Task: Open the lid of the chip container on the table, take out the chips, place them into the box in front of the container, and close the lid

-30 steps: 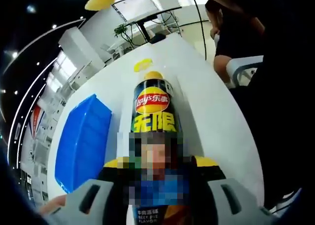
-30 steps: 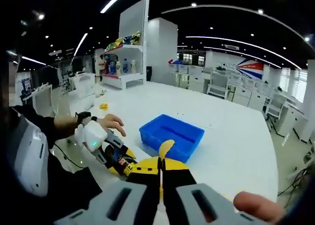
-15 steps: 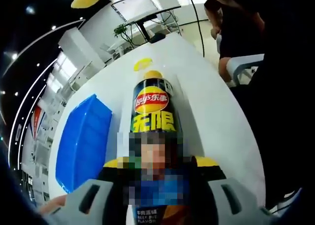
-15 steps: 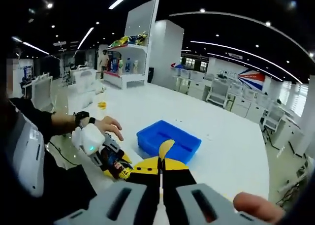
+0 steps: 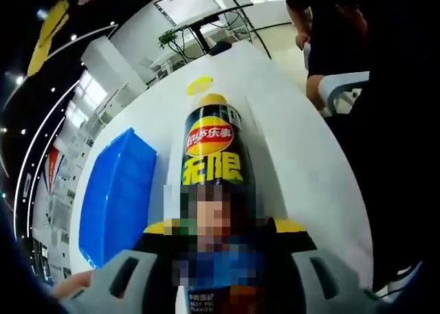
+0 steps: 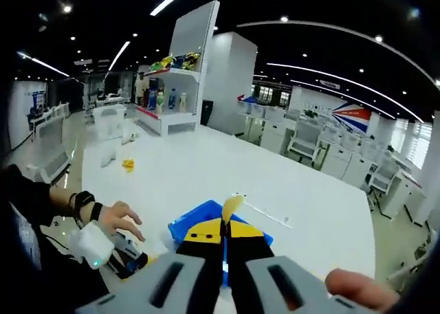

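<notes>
L fingers (image 5: 220, 255) clamp chip container (image 5: 213, 146); R fingers (image 6: 223, 242) pinch chip (image 6: 230, 205).

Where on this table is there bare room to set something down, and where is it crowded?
Bare white table stretches beyond the blue box to the far edge, and in the left gripper view to the right of the chip container. It is crowded between box and container, where both grippers work.

Grey grippers w/ yellow-black jaws; person's hand (image 6: 117, 218) has black wristband, dark sleeve.
</notes>
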